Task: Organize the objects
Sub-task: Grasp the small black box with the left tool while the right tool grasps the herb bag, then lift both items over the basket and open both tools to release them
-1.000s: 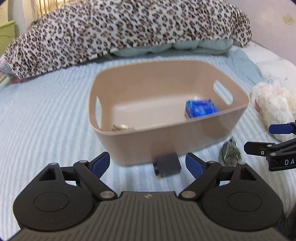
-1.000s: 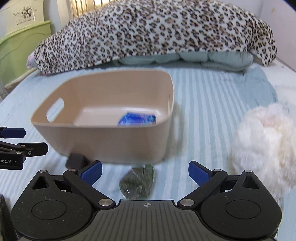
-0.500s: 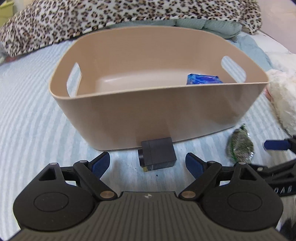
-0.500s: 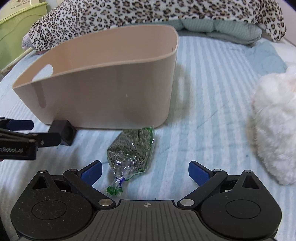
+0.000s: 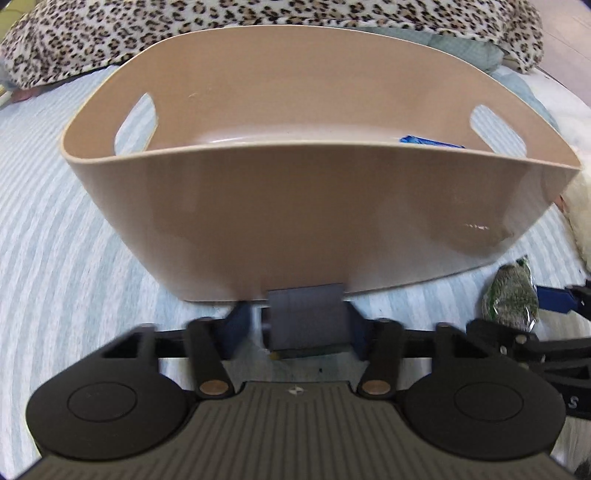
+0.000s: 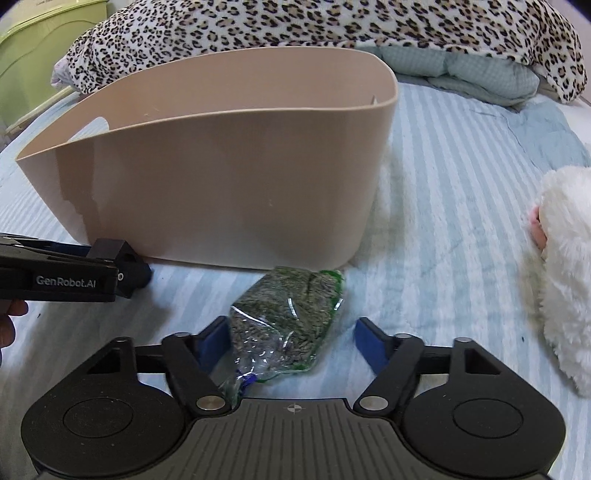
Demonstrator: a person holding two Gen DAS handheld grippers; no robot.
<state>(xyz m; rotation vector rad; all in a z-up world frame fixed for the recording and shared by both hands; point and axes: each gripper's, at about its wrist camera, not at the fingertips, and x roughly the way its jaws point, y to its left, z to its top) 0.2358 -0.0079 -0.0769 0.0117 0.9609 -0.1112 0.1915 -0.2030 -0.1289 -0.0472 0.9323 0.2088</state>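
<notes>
A tan plastic bin [image 5: 317, 221] stands on the striped bed, with a blue packet [image 5: 430, 141] inside it. A small dark grey box [image 5: 308, 319] lies on the bed against the bin's front wall. My left gripper [image 5: 295, 326] is down around it; the right pad touches the box, a small gap shows at the left pad. A clear bag of green-grey seeds [image 6: 286, 317] lies on the bed in front of the bin [image 6: 229, 177]. My right gripper [image 6: 290, 339] is open around the bag, its left pad at the bag's edge. The left gripper shows in the right wrist view [image 6: 122, 269].
A white fluffy plush toy [image 6: 565, 273] lies on the bed to the right. A leopard-print quilt [image 6: 332, 26] and a teal pillow [image 6: 461, 70] lie behind the bin. A green cabinet [image 6: 37, 55] stands at the far left.
Both grippers moved down and forward. The left jaws narrowed around the dark box. The right jaws narrowed and came around the seed bag.
</notes>
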